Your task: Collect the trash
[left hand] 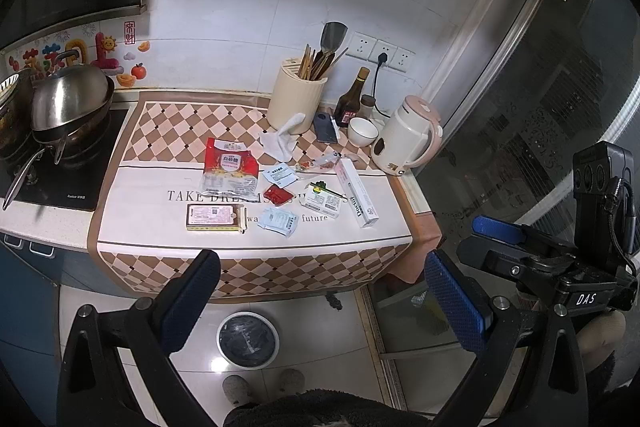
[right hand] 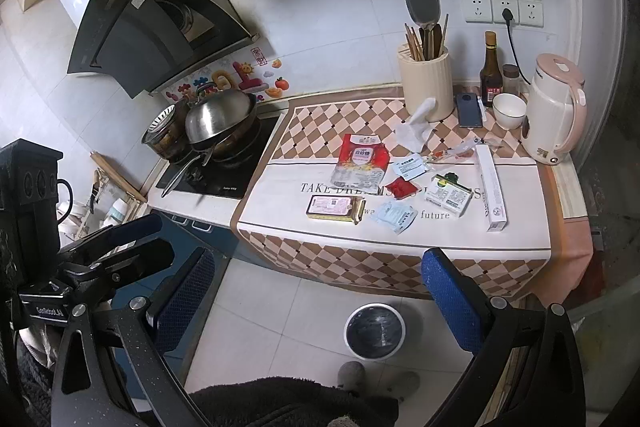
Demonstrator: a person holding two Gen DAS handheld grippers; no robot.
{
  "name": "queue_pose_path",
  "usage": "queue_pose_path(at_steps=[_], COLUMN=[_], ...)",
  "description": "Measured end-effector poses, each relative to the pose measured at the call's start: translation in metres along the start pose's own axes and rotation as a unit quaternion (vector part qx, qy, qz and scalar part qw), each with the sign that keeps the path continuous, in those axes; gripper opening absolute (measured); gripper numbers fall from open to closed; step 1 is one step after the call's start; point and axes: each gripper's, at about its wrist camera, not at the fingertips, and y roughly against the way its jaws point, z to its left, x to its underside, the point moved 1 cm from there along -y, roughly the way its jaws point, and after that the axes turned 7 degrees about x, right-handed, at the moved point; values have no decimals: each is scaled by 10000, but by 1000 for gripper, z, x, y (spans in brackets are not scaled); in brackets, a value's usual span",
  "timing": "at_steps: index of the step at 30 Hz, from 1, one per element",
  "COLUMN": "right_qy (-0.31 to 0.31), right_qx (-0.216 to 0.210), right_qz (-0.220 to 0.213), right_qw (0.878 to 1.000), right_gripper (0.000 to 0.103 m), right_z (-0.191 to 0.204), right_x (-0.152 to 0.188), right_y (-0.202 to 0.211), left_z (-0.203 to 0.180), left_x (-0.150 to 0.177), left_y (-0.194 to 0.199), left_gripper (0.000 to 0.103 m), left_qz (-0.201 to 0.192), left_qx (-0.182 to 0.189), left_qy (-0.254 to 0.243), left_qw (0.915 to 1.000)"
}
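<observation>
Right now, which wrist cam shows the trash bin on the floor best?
The right wrist view: the trash bin sits whole between the right gripper fingers, nothing covering it. The left wrist view also shows it whole, at the counter's foot.

Left claw (left hand: 320,295) wide open, empty, held low over the floor in front of the counter (left hand: 132,195). Right claw (left hand: 498,229) at the right edge, jaw state unclear. Trash bin (left hand: 248,339) on the floor below, between the left fingers. Scattered on the checkered cloth (left hand: 180,123): red-white snack bag (left hand: 230,167), flat pink box (left hand: 214,217), small red sachet (left hand: 277,194), two pale blue sachets (left hand: 279,221), white-green carton (left hand: 325,202), long white tube box (left hand: 356,193), crumpled tissue (left hand: 282,139). Behind: cream utensil holder (left hand: 295,99), dark bottle (left hand: 352,98), phone (left hand: 326,128), white bowl (left hand: 362,131), kettle (left hand: 406,141). Wok (left hand: 70,103) on stove at left.
</observation>
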Motion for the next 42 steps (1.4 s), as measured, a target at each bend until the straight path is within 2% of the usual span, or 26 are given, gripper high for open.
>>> queue_pose_path(at_steps=[12,14,15,17,18,19,20,23,24,28,30,32,34,35,37,38,39,40,41,42], right_qy=[-19,-106,-168,-435,-596,-830,-1001,-1452,-1516,-1711,-1800,-1897,-1870,-1809,-1561,-1424,-1191,-1028,-914,-838], right_qx=[-1,70,117,364,527,783,1004,1768,1932,2622,2652,2628,2591,2514,2324,2260,2223,2209,2182,2141], right_qz=[67,60,42,-55,-112,-183,-221,-223,-177,380,650,918,1229,1390,1865,1995,2169,2314,2422,2522], right_qw=[10000,9999,9998,9984,9968,9933,9897,9732,9692,9489,9450,9416,9396,9406,9417,9428,9430,9418,9409,9400], right_gripper=[103,103,103,103,103,103,103,103,103,103,103,103,103,103,103,103,103,103,103,103], right_z=[15,19,14,4,-1,-10,-19,-60,-75,-155,-191,-228,-260,-268,-282,-285,-287,-287,-288,-288], right_x=[6,8,7,6,5,5,5,0,-3,-13,-18,-23,-28,-29,-33,-35,-36,-36,-36,-36], right_y=[-9,-12,-11,-15,-18,-25,-32,-62,-75,-150,-186,-227,-267,-284,-328,-342,-357,-372,-381,-388], left_z=[17,22,27,36,48,55,71,109,125,178,203,223,226,222,209,199,194,185,181,175], left_x=[2,-2,-5,-12,-18,-21,-28,-36,-38,-31,-23,-12,-6,-3,2,6,7,11,13,17], left_y=[1,-4,-10,-24,-38,-47,-68,-116,-139,-225,-267,-303,-329,-344,-365,-377,-383,-392,-398,-407], left_gripper=[103,103,103,103,103,103,103,103,103,103,103,103,103,103,103,103,103,103,103,103], left_qz=[76,4,-106,-244,-279,-279,-179,199,433,1189,1632,1976,2294,2482,2825,3020,3117,3326,3463,3674], left_qx=[94,-309,-793,-1482,-1927,-2065,-2234,-2426,-2509,-2601,-2685,-2634,-2606,-2559,-2689,-2713,-2715,-2677,-2675,-2684], left_qy=[-4,-127,-226,-374,-415,-401,-313,27,206,737,1100,1258,953,521,-364,-970,-1289,-1811,-2112,-2560], left_qw=[9999,9994,9965,9880,9800,9772,9741,9699,9668,9554,9430,9358,9329,9329,9201,9087,9014,8860,8740,8529])
